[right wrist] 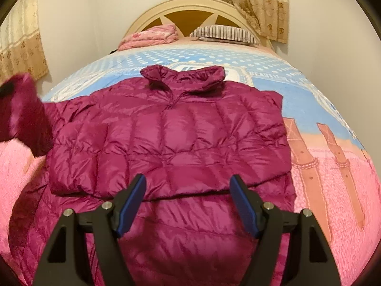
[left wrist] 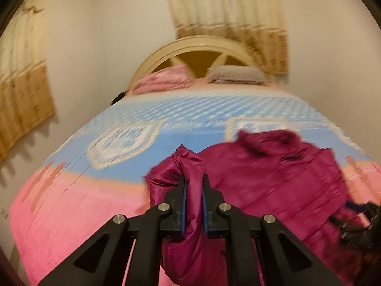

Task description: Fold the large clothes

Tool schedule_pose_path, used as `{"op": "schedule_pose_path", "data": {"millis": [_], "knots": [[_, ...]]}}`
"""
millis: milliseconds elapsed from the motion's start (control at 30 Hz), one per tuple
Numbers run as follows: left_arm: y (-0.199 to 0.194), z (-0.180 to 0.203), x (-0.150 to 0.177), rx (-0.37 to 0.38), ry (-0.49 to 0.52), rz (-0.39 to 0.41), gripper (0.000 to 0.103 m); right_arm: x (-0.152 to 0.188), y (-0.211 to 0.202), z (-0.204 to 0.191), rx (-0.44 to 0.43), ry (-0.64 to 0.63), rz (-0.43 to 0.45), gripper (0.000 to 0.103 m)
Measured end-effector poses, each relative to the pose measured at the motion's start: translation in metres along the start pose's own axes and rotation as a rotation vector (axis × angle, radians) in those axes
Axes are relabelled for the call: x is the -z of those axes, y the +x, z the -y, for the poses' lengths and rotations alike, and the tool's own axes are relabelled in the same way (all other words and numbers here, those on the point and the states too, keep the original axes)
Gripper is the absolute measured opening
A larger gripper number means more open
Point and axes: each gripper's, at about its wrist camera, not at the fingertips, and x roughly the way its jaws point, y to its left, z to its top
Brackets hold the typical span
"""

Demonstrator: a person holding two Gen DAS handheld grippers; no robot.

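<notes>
A magenta quilted puffer jacket [right wrist: 166, 138] lies front-up on the bed [right wrist: 333, 178], its long axis running from the hem at the near edge up to the collar [right wrist: 183, 76], which points toward the arched headboard [right wrist: 190, 7]. The body is spread flat over the pink and blue bedspread, with one sleeve folded across the chest on the left side of the right wrist view. The right gripper [right wrist: 188, 205] hovers just above the jacket's lower part, its blue-padded fingers [right wrist: 131, 205] standing wide apart with nothing between them, the hem area lying below and ahead of them. The left gripper [left wrist: 193, 202] has its fingers [left wrist: 182, 205] nearly closed, pinching a bunched fold of the jacket's shiny fabric, apparently the other sleeve [left wrist: 183, 164], raised off the bedspread at the jacket's left edge. A pink folded quilt [right wrist: 152, 35] and a striped pillow [right wrist: 223, 33] rest by the headboard, well apart from the jacket
</notes>
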Motion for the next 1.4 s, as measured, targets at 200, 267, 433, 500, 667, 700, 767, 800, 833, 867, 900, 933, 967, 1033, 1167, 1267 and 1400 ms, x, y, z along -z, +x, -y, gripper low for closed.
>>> {"op": "schedule_pose_path", "data": {"millis": [200,267,433,500,667,700,767,800,833,867,900,933,967,1033,1167,1267,1400], "knots": [[0.035,0.093,-0.004,0.095,0.120,-0.027,0.053,0.004,0.000,0.015,0.009,0.042,-0.005,0.075],[0.035,0.114,0.004,0.066,0.159,0.014,0.089,0.004,0.001,0.020,0.013,0.057,-0.012,0.075],[0.047,0.123,0.017,0.086,0.166,-0.010,0.090,0.007,0.005,0.028,0.015,0.075,-0.032,0.075],[0.048,0.107,0.020,0.068,0.128,-0.031,0.090,0.006,0.005,0.029,0.014,0.075,-0.034,0.075],[0.035,0.040,0.035,0.013,0.017,0.008,0.095,-0.004,0.000,0.030,-0.031,0.098,-0.036,0.076],[0.039,0.029,0.040,-0.023,0.014,-0.005,0.095,-0.008,0.000,0.028,-0.052,0.106,-0.037,0.078],[0.056,0.008,0.050,-0.083,-0.002,-0.067,0.095,-0.017,0.001,0.021,-0.104,0.120,-0.034,0.081],[0.069,-0.004,0.057,-0.104,-0.034,-0.126,0.095,-0.022,0.003,0.017,-0.133,0.129,-0.032,0.081],[0.076,-0.011,0.062,-0.110,-0.058,-0.155,0.095,-0.028,0.007,0.012,-0.167,0.136,-0.028,0.081],[0.082,-0.019,0.067,-0.110,-0.091,-0.180,0.095,-0.034,0.012,0.005,-0.195,0.141,-0.029,0.081],[0.087,-0.025,0.073,-0.112,-0.118,-0.196,0.095,-0.038,0.019,0.000,-0.209,0.146,-0.037,0.081],[0.091,-0.029,0.077,-0.119,-0.134,-0.210,0.095,-0.041,0.025,-0.005,-0.221,0.153,-0.044,0.081],[0.094,-0.031,0.080,-0.120,-0.141,-0.217,0.095,-0.046,0.034,-0.011,-0.244,0.166,-0.054,0.081],[0.097,-0.034,0.085,-0.123,-0.158,-0.232,0.095,-0.051,0.048,-0.019,-0.278,0.174,-0.065,0.081],[0.098,-0.041,0.086,-0.114,-0.174,-0.239,0.095,-0.050,0.081,-0.036,-0.341,0.173,-0.144,0.051],[0.096,-0.042,0.081,-0.117,-0.169,-0.237,0.095,-0.045,0.073,-0.041,-0.351,0.149,-0.132,0.018],[0.096,-0.043,0.078,-0.136,-0.158,-0.242,0.095,-0.040,0.032,-0.030,-0.323,0.120,-0.051,0.015]]}}
